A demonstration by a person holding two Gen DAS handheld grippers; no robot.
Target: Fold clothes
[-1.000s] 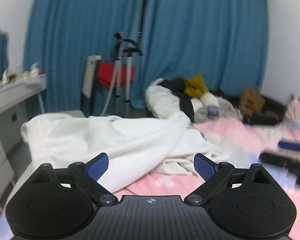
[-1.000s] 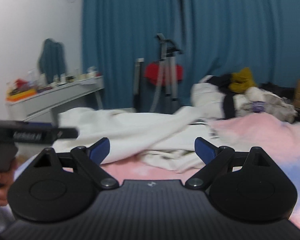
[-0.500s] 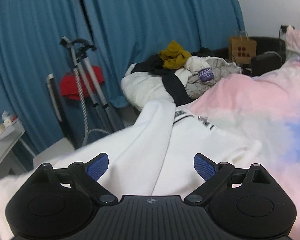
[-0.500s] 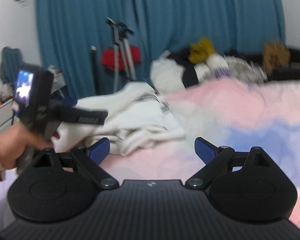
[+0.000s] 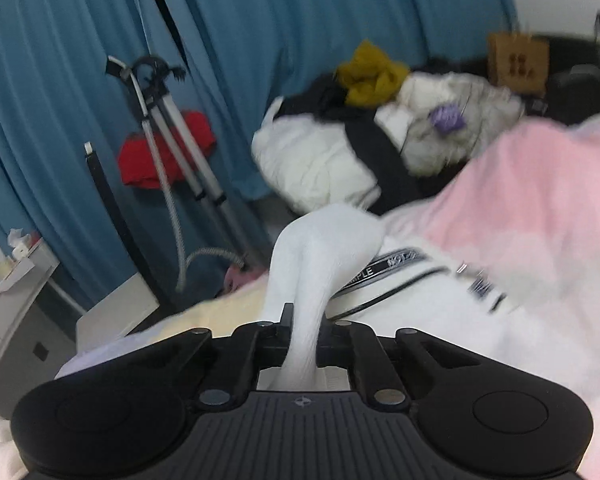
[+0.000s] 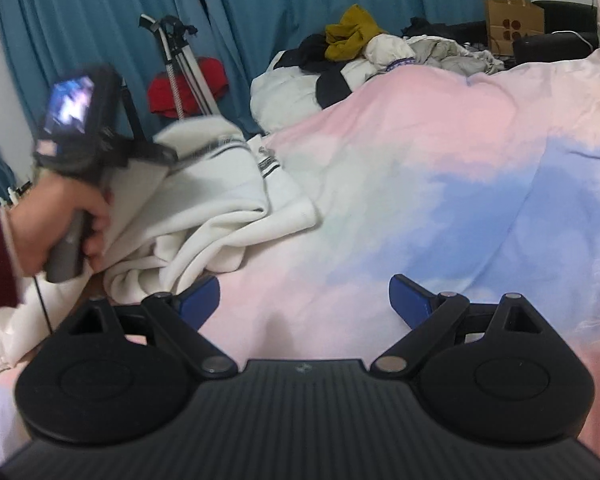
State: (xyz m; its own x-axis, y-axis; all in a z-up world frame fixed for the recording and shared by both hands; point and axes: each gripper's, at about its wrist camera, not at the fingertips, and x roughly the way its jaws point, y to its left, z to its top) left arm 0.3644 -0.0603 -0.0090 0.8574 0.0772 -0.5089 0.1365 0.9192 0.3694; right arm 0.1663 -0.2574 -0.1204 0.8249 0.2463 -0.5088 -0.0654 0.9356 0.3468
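Two grippers in play, and only one is doing anything. The left gripper (image 5: 302,326) has its jaws pinched together on a bunched ridge of the white garment (image 5: 324,248), with the cloth squeezed up between them into a narrow neck that fans out beyond. The right gripper (image 6: 304,294) is spread wide with nothing between its blue pads (image 6: 200,294), hanging just above the pink and blue duvet (image 6: 440,168).

Going outward, the rest of the white garment lies in a rumpled heap on the near-left part of the bed, striped trim and some lettered tape showing on it. From the right wrist view you can see the person's left hand (image 6: 60,220) gripping the handle, with the fabric draped right up against it.

Further back there's a pile of other clothes (image 6: 356,48) at the far end of the bed, a tripod (image 6: 180,64) against the blue curtains (image 6: 280,0), and a paper bag (image 6: 514,20).

My worry: that pinch looks like a thick wad rather than a clean edge, so a lift could drag several layers along and wreck any neat fold. A grab this narrow could also slip out under the garment's weight. And with the right side empty, the thing will just hang and twist.
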